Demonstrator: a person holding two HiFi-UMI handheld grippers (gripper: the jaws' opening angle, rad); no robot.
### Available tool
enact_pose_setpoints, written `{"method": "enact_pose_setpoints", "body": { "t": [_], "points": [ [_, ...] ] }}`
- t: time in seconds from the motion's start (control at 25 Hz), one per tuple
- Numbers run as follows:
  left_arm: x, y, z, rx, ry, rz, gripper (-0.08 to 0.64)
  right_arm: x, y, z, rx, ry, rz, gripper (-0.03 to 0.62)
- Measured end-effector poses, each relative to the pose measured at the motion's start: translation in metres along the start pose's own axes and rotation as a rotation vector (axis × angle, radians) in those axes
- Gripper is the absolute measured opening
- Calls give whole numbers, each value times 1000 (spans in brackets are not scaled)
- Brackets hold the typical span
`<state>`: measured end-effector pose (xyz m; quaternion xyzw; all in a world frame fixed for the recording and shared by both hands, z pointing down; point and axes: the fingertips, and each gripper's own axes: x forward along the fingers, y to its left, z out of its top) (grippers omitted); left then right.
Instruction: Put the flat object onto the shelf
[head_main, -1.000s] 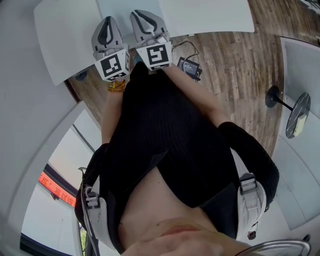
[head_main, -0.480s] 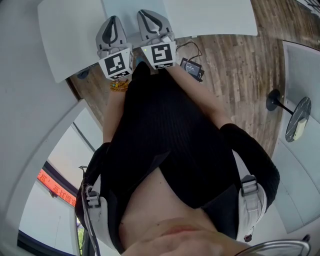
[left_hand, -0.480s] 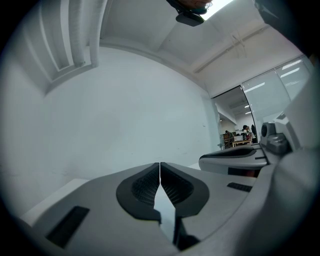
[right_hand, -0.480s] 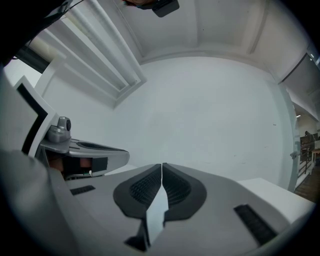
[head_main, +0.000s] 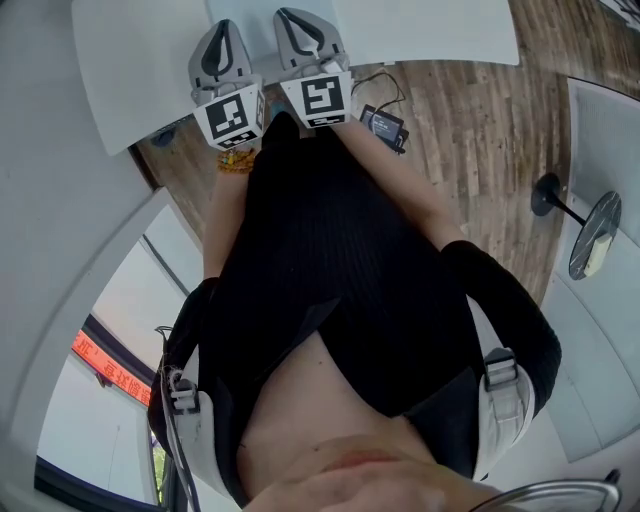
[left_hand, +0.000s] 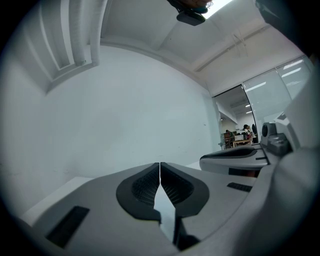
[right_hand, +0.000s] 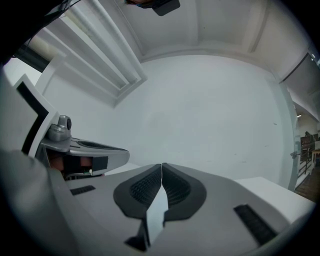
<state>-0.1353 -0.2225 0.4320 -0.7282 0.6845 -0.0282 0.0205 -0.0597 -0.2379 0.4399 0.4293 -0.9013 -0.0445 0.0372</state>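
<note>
Both grippers are held side by side in front of the person's black-clad torso, over the edge of a white table (head_main: 130, 70). The left gripper (head_main: 222, 30) is shut, its ribbed pads meeting with nothing between them (left_hand: 160, 165). The right gripper (head_main: 292, 18) is shut and empty as well (right_hand: 162, 166). Each gripper shows at the side of the other's view: the right one (left_hand: 240, 157) and the left one (right_hand: 85, 150). Both gripper views face a plain white wall (left_hand: 125, 110). No flat object and no shelf shows in any view.
A second white tabletop (head_main: 420, 30) lies at the top right. A small black box with a cable (head_main: 382, 122) sits on the wooden floor (head_main: 470, 120) beside the right gripper. A black round-based stand (head_main: 548, 196) is at the right.
Both grippers have drifted slightly up the head view, further over the table edge. They stay side by side with jaws together.
</note>
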Motion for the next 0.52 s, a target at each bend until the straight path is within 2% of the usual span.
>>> {"method": "enact_pose_setpoints", "body": {
  "t": [0.52],
  "points": [
    [2, 1, -6, -12, 15, 2, 17, 1, -1, -4, -6, 13, 0, 29]
  ]
}}
